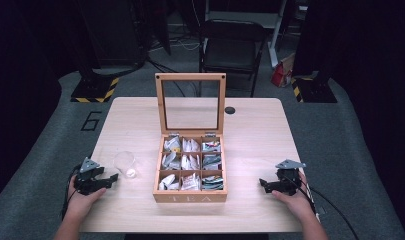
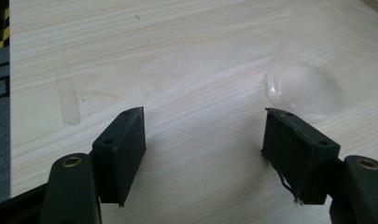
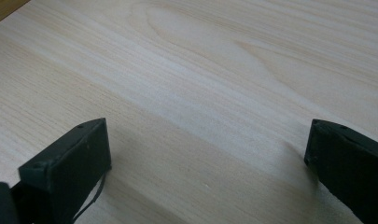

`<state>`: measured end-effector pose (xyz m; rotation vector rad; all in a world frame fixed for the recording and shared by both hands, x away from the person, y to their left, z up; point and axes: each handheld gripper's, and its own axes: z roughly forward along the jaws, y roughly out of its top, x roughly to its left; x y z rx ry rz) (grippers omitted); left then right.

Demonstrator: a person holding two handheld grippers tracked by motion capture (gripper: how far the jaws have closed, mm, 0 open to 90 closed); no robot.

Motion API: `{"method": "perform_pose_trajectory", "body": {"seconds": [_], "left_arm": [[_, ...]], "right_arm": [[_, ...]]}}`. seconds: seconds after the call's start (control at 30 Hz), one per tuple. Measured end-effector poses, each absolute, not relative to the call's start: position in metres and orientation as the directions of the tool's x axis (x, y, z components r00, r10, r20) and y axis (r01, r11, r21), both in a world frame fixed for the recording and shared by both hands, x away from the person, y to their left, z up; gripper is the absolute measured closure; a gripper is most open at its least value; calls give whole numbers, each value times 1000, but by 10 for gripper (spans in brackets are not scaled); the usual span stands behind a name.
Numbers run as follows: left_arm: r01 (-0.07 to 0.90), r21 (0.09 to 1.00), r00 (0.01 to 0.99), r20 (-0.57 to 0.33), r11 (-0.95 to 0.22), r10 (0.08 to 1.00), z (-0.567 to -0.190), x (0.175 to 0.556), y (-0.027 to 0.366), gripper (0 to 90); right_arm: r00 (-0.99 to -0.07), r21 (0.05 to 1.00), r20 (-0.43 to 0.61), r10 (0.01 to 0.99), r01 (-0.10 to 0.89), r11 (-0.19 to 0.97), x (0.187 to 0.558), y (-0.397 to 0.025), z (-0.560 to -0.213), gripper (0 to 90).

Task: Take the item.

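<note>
Wooden tea box in mid desk, lid up, packets easy to reach. Clear cup at its nine o'clock, maybe something small inside. Left gripper and right gripper resting low, fingers wide apart, empty, ready.

The left gripper hangs over the table, jaws wide apart; a clear glass stands just beyond the right jaw.
</note>
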<state>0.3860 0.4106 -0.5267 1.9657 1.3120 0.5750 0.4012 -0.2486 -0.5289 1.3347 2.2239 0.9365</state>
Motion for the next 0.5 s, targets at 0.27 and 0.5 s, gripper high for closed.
{"method": "perform_pose_trajectory", "body": {"seconds": [0.27,0.5], "left_arm": [[608,759,393,-31,-234,919,-512,381,415,337],[599,765,407,-36,-237,913,-503,378,411,355]], "right_arm": [[-477,710,13,879,624,328,401,-249,-529,0],[-477,709,15,879,625,327,401,-249,-529,0]]}}
